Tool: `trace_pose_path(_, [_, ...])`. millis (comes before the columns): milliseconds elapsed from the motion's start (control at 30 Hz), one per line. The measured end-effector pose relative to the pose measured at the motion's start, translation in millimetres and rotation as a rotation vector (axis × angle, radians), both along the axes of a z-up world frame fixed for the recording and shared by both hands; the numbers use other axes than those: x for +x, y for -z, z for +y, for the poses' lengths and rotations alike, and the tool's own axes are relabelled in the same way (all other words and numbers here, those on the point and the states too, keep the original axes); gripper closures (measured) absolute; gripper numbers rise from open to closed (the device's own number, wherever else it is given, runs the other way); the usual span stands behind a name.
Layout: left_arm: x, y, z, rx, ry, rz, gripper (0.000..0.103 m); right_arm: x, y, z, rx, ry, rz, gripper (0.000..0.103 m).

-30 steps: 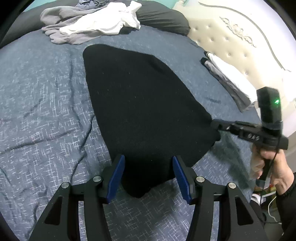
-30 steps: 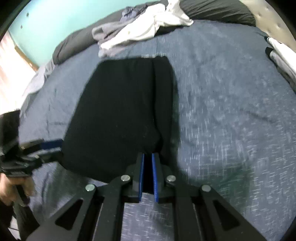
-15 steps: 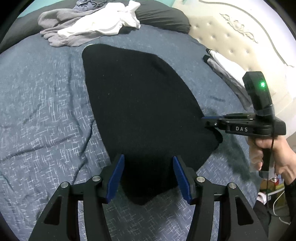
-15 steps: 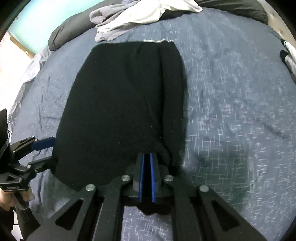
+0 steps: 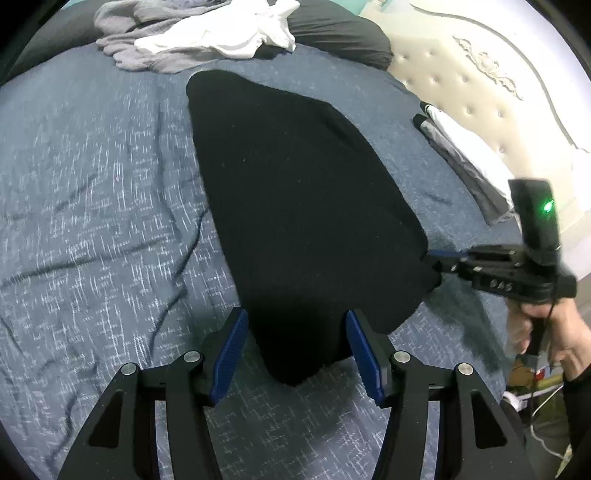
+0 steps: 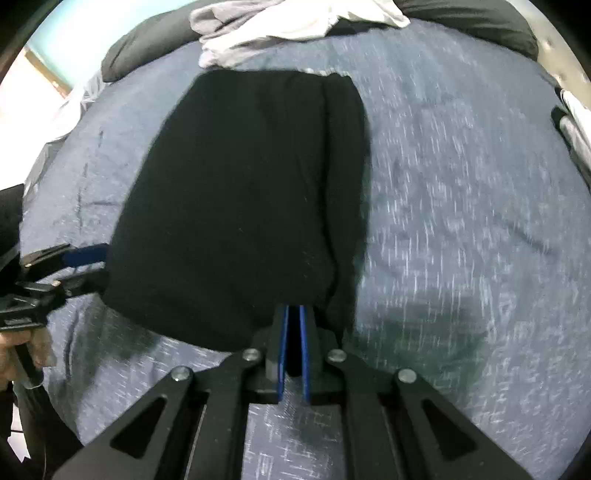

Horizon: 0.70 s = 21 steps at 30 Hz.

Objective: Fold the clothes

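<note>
1. Two grippers work one black garment [image 5: 303, 206] lying flat on the blue bedspread [image 5: 92, 206], its long axis running away toward the far pile.
2. Left gripper [image 5: 293, 349]: jaws stand about half open, straddling the near left corner of the garment. In its own view the cloth sits between the blue pads [image 5: 229, 354] but they do not press on it, so nothing is held.
3. Garment middle: mostly smooth, with one lengthwise fold line near its right side in the right wrist view, so it looks already folded once along its length.
4. Right gripper [image 6: 293, 314]: jaws pinched nearly together on the near right corner of the garment, dark cloth showing in the narrow slot between the pads.
5. Step in hand, as I judge it: taking hold of both near corners for a crosswise fold. One corner is gripped, the other not yet.
6. Next move calls for: the left jaws to close on their corner, then both corners to lift together and carry toward the far edge, level, so the hem lands square.
7. Far side: a loose heap of grey and white clothes [image 5: 199, 33] by the dark pillow [image 5: 332, 40], apparently waiting to be folded.
8. Far right: a folded stack [image 5: 465, 155] lies beside the cream headboard [image 5: 491, 85], well apart from the garment.
</note>
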State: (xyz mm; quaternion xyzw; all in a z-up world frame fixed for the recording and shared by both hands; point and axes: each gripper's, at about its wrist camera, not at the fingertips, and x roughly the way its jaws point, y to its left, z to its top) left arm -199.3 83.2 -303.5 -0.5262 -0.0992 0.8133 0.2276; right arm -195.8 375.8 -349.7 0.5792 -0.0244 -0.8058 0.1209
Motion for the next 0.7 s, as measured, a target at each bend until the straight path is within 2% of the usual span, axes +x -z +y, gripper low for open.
trace_pose_path(133, [2.6,-8.1,-3.6,0.006,-0.007,0.002,0.044,6.0,-11.3,10.8,-0.027,0.038,0.005,0.099])
trace_pose_path(300, [2.8,-17.4,-6.9,0.020,-0.018,0.011,0.044,11.8,-32.5,14.3,-0.056,0.045,0.059,0.099])
trace_pose_path(467, [2.9,-12.6,8.3,-0.010,0.018,-0.001,0.044,9.3,-6.6,-1.6,0.010,0.002,-0.012,0.099])
trace_pose_path(567, [1.2,-14.6,6.9,0.005,0.018,0.002,0.044,11.8,-7.1,3.1,-0.028,0.022,-0.019,0.099])
trace_pose_path(700, [-8.5,-22.3,3.4,0.011,0.013,0.026,0.044,-1.4,-34.0,9.2,-0.081,0.035,0.061,0.099])
